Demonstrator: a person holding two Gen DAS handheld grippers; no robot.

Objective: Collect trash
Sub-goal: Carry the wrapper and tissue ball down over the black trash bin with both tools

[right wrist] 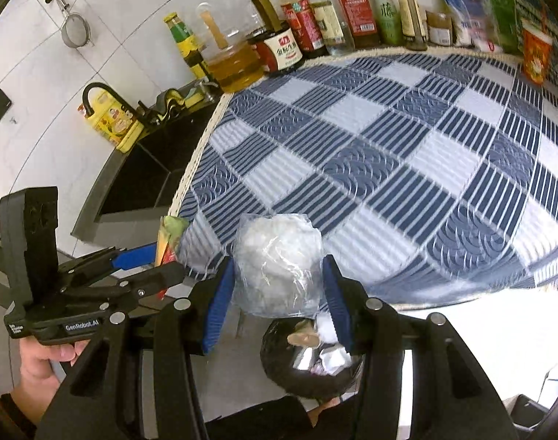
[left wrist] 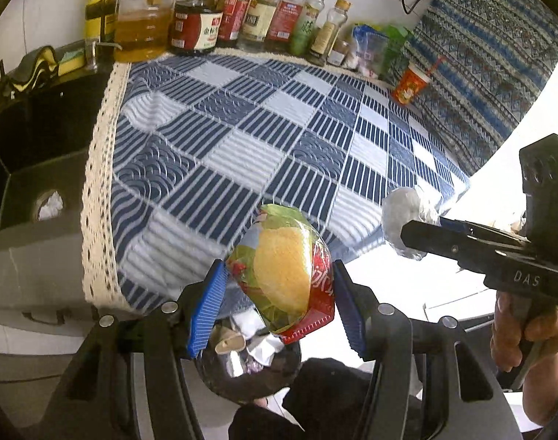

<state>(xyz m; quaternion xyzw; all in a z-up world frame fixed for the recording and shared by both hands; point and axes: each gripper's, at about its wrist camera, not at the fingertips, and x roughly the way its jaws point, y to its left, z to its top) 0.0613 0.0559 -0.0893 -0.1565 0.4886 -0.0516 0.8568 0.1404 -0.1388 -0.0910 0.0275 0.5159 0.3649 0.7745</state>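
My left gripper (left wrist: 279,293) is shut on a crumpled snack bag (left wrist: 282,267), green and red with a yellow chip picture, held past the table's front edge above a dark trash bin (left wrist: 242,374) with scraps inside. My right gripper (right wrist: 277,282) is shut on a clear crumpled plastic wad (right wrist: 277,256), also above the bin (right wrist: 308,370). The right gripper and its wad (left wrist: 403,220) show at the right in the left wrist view. The left gripper (right wrist: 146,256) and the bag's edge (right wrist: 170,234) show at the left in the right wrist view.
A blue-and-white checked cloth (left wrist: 242,139) covers the table (right wrist: 389,165). Several sauce and oil bottles (left wrist: 242,11) line the back edge, with packets and a red paper cup (left wrist: 411,84) at the back right. A black sink (left wrist: 29,139) lies to the left.
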